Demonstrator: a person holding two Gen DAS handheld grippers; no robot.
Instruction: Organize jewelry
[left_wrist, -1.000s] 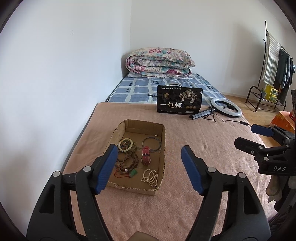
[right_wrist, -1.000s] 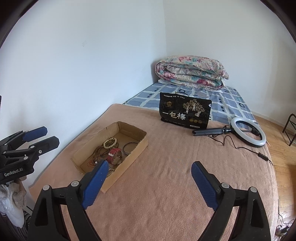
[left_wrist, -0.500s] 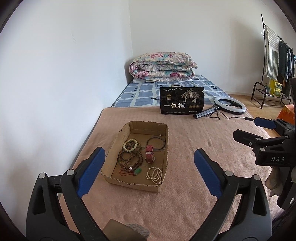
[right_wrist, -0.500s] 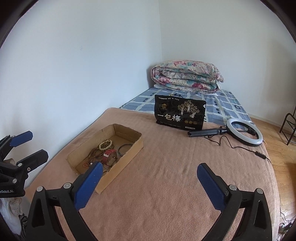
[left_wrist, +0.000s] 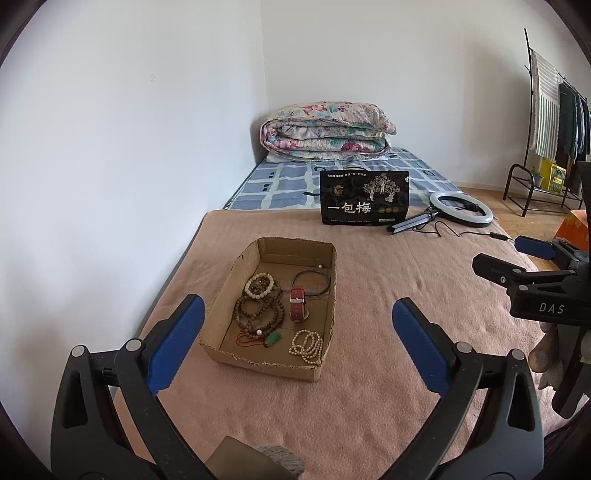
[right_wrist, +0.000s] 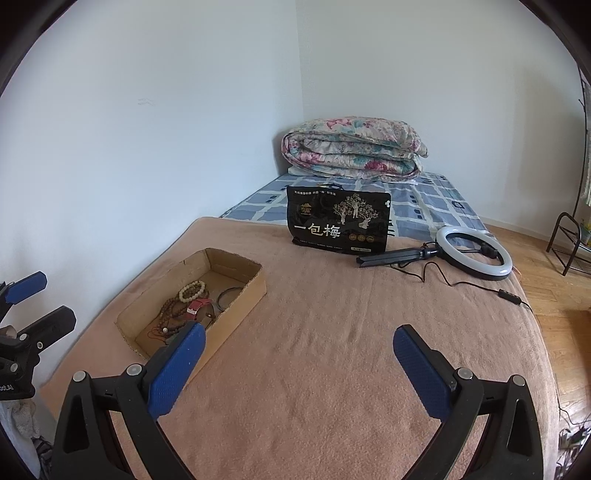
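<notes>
Centrally, a shallow cardboard box (left_wrist: 275, 295) lies on the pink blanket (left_wrist: 369, 295) that covers the bed, and it holds the jewelry. Inside it a cream bead bracelet (left_wrist: 259, 286) rests on a coil of brown prayer beads (left_wrist: 258, 314), a red watch (left_wrist: 297, 303) lies just beside them, a thin black bangle (left_wrist: 311, 283) sits toward the far wall, a white pearl strand (left_wrist: 306, 343) occupies the near right corner, and a green pendant on red cord (left_wrist: 273, 336) lies at the near edge. Left gripper (left_wrist: 298, 343): jaws spread wide, holding nothing, raised above the box's near end. Right gripper (right_wrist: 299, 363): jaws likewise wide and empty, over bare blanket to the right of the box. Beyond the box stand a black snack bag (left_wrist: 365, 203) and a ring light (left_wrist: 461, 208) on its folded tripod. A folded floral quilt (left_wrist: 327, 131) rests on the checked mattress at the wall, and a clothes rack (left_wrist: 554, 122) stands at far right.
</notes>
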